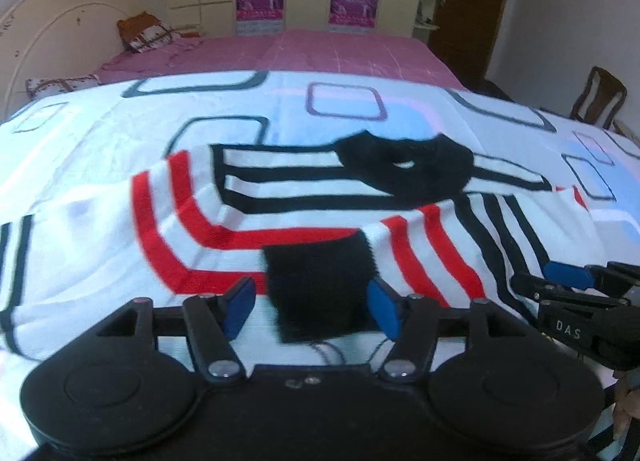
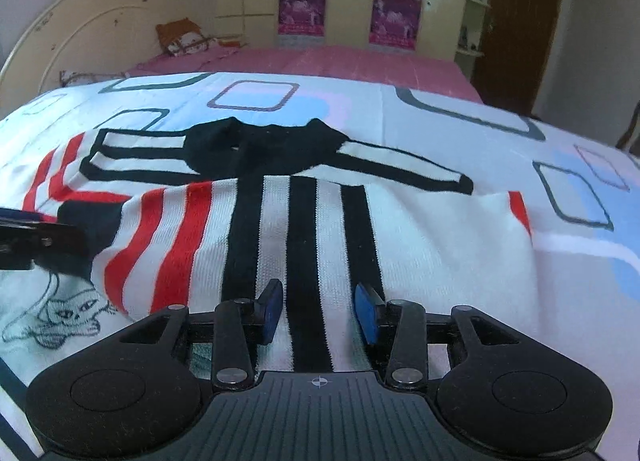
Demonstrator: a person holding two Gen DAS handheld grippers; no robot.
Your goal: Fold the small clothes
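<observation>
A small white knit sweater [image 1: 304, 197] with red and black stripes and a black collar [image 1: 404, 169] lies on the bed; it also shows in the right wrist view [image 2: 420, 229]. One sleeve is folded across the body, its black cuff [image 1: 320, 285] lying between my left gripper's fingers. My left gripper [image 1: 312, 305] is open around the cuff. My right gripper [image 2: 320, 311] is open, low over the black-striped part of the sweater. The right gripper also shows at the right edge of the left wrist view [image 1: 568, 281].
The sweater lies on a white bedcover [image 1: 100, 149] with grey and blue rounded squares, over a pink sheet [image 1: 320, 53]. Pillows [image 1: 148, 35] and a headboard [image 1: 60, 29] are at the far left. A wooden chair [image 1: 600, 101] stands at the right.
</observation>
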